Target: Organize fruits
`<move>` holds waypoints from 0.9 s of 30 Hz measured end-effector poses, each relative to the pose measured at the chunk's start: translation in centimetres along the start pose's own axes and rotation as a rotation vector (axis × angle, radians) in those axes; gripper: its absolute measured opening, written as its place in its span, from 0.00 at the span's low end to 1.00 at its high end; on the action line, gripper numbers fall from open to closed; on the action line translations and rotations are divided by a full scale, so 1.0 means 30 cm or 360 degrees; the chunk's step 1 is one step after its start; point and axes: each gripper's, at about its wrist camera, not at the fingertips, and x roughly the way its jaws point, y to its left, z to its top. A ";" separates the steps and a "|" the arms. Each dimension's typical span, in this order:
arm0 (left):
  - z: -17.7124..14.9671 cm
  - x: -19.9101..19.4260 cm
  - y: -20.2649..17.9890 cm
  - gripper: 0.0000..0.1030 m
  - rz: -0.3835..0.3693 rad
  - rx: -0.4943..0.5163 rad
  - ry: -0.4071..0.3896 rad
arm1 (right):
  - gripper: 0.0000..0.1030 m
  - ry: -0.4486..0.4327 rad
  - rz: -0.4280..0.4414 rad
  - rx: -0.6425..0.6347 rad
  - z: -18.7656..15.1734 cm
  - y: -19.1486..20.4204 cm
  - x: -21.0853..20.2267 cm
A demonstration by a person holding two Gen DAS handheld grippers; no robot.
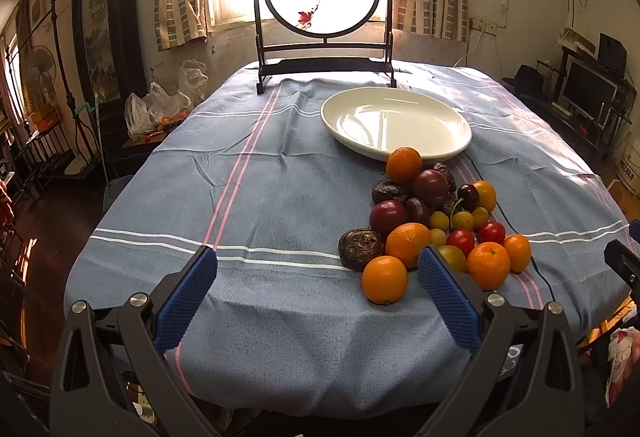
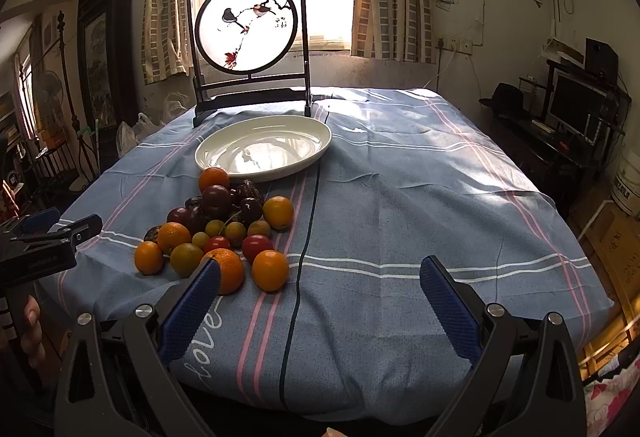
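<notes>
Fruit (image 1: pixel 436 221) lies in a loose heap on the blue striped cloth (image 1: pixel 260 173), just in front of the empty white plate (image 1: pixel 396 123), with the farthest orange (image 1: pixel 403 165) touching or nearly touching the plate's near rim. The heap mixes oranges, dark plums (image 1: pixel 388 216), small red tomatoes (image 1: pixel 461 240), yellow-green berries and wrinkled dark fruits (image 1: pixel 361 248); nothing sits on the plate yet, so the sorting looks barely begun. The left gripper (image 1: pixel 318 295) hovers low over the near table edge with its jaws spread wide and nothing between them; the nearest orange (image 1: pixel 385 279) lies just inside its right finger. The right gripper (image 2: pixel 320 301) is likewise wide open and empty, the heap off to its left past its left finger. The oranges look firm and light, and should take a pinch across the middle, though round skins may roll or slip if caught off-centre. The tomatoes and plums are probably softer and smooth, so a gentle squeeze at the widest part would suit them. The small berries may scatter once a neighbour is lifted, since the pieces lean on one another. A thin black cable (image 2: pixel 304 237) runs along the cloth beside the heap and could snag.
</notes>
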 end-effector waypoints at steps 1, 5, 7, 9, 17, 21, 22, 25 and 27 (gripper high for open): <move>-0.003 0.002 0.002 0.96 -0.0001 -0.0002 0.0001 | 0.97 -0.0001 0.0001 0.0000 0.000 0.000 0.000; -0.003 0.002 0.002 0.96 -0.0001 -0.0001 0.0001 | 0.97 -0.0001 0.0001 -0.0001 -0.001 0.000 0.000; -0.003 0.003 0.001 0.96 0.0001 0.0000 0.0002 | 0.97 -0.0004 0.0007 -0.0007 -0.003 0.005 -0.003; -0.002 0.002 0.002 0.96 0.0000 -0.0001 0.0003 | 0.97 -0.0009 0.0013 -0.0020 -0.005 0.010 -0.006; -0.002 0.003 0.001 0.96 0.0001 0.0000 0.0004 | 0.97 -0.0004 0.0009 -0.0027 -0.013 0.012 -0.001; -0.002 0.003 0.000 0.96 0.0001 0.0000 0.0003 | 0.97 -0.0009 0.0007 -0.0028 -0.013 0.011 -0.003; -0.002 0.003 0.001 0.96 0.0002 0.0000 0.0001 | 0.97 -0.0011 0.0007 -0.0028 -0.014 0.011 -0.003; -0.007 0.004 0.003 0.96 0.0004 0.0001 -0.0001 | 0.97 -0.0006 0.0008 -0.0021 -0.013 0.008 -0.002; -0.005 0.004 0.002 0.96 0.0004 0.0002 0.0002 | 0.97 -0.0003 0.0009 -0.0018 -0.014 0.008 -0.001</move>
